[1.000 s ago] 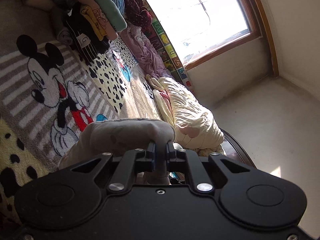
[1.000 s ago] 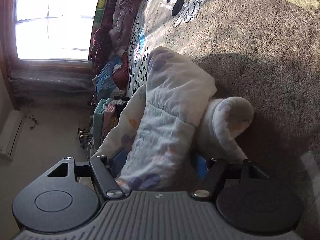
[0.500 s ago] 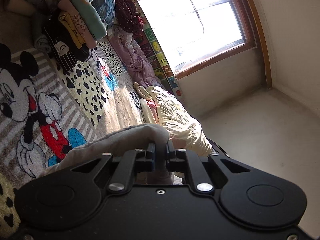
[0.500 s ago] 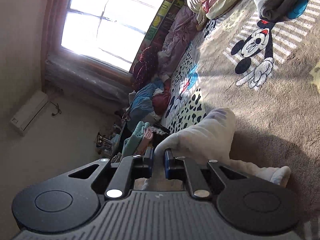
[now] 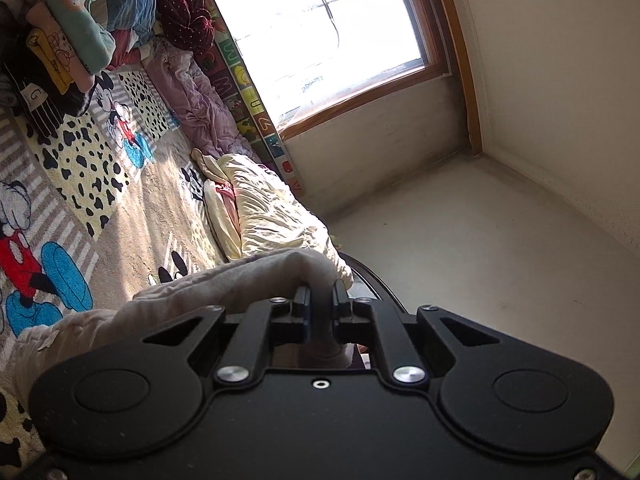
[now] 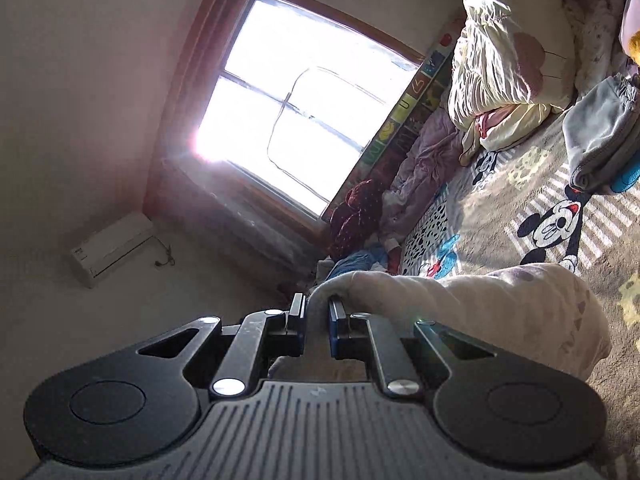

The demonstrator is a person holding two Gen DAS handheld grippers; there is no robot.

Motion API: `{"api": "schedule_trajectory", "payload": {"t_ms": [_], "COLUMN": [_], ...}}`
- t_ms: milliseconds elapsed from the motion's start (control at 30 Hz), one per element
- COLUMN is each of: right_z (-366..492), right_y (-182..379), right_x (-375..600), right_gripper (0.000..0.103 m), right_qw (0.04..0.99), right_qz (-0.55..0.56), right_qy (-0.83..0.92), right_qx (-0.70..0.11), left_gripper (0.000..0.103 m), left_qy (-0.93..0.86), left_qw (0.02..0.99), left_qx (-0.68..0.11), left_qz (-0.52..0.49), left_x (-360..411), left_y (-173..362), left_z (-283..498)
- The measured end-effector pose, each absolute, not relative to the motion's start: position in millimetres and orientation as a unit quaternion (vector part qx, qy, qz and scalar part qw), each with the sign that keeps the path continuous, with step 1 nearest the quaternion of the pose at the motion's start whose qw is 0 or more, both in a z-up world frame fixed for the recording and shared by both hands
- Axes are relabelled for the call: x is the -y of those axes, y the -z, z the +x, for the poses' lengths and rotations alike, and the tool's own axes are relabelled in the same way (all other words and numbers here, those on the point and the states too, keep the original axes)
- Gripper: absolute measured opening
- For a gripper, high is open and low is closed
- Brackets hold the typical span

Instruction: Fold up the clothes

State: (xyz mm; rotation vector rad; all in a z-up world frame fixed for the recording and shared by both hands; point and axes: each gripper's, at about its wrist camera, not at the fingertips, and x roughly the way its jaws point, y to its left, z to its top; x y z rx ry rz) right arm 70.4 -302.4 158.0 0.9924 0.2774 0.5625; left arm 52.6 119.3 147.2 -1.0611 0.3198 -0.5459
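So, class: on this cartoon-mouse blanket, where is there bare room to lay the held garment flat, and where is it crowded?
Free: the tan stretch of the blanket between the spotted panel and the cream quilt. Crowded: the stack of folded clothes at the far end, and the purple bedding along the window side. Both tools, left and right, grip the pale garment.

Soft, fleecy pale cloth garment (image 5: 248, 280); matt black plastic left tool (image 5: 320, 300) with shiny metal screws; plush pile Mickey Mouse blanket (image 5: 120, 208); glossy brown wooden window frame (image 5: 452, 40).
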Motion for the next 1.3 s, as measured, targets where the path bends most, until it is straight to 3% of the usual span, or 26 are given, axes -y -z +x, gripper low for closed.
{"api": "schedule_trajectory", "payload": {"t_ms": [233, 367, 433, 500, 567, 633, 767, 900, 933, 1000, 1067, 1200, 1300], "right_z": [112, 162, 164, 148, 122, 111, 118, 138, 142, 153, 164, 183, 197], "right_y": [-136, -119, -129, -152, -176, -178, -124, -32, -13, 25, 60, 101, 112], "right_x": [314, 301, 300, 301, 302, 305, 303, 287, 280, 259, 238, 217, 205], "right_gripper": [0.013, 0.013, 0.013, 0.006, 0.006, 0.006, 0.007, 0.010, 0.012, 0.026, 0.054, 0.071, 0.072], "right_qw": [0.839, 0.851, 0.857, 0.861, 0.876, 0.870, 0.871, 0.832, 0.823, 0.796, 0.767, 0.729, 0.711], "right_qz": [0.464, 0.452, 0.445, 0.428, 0.381, 0.380, 0.396, 0.450, 0.454, 0.470, 0.485, 0.525, 0.553], "right_qy": [-0.238, -0.214, -0.235, -0.271, -0.294, -0.313, -0.284, -0.238, -0.229, -0.219, -0.211, -0.192, -0.197], "right_qx": [-0.156, -0.159, -0.109, -0.031, 0.029, 0.028, -0.067, -0.223, -0.252, -0.312, -0.364, -0.396, -0.387], "left_gripper": [0.007, 0.007, 0.007, 0.007, 0.007, 0.007, 0.007, 0.007, 0.007, 0.007, 0.007, 0.007, 0.007], "left_qy": [0.214, 0.257, 0.284, 0.301, 0.285, 0.269, 0.161, 0.093, 0.087, 0.083, 0.082, 0.083, 0.089], "left_qw": [0.824, 0.829, 0.828, 0.827, 0.833, 0.838, 0.824, 0.802, 0.799, 0.798, 0.798, 0.788, 0.777], "left_qx": [-0.183, -0.100, -0.050, -0.017, -0.043, -0.068, -0.158, -0.196, -0.198, -0.193, -0.184, -0.178, -0.178], "left_qz": [-0.492, -0.486, -0.480, -0.474, -0.473, -0.470, -0.520, -0.557, -0.561, -0.564, -0.568, -0.583, -0.597], "left_x": [-110, -111, -113, -114, -118, -122, -146, -172, -177, -186, -194, -203, -202], "left_y": [-129, -138, -145, -147, -132, -118, -35, 20, 25, 27, 25, 25, 27], "left_z": [116, 139, 148, 153, 147, 140, 112, 78, 72, 63, 56, 51, 56]}}
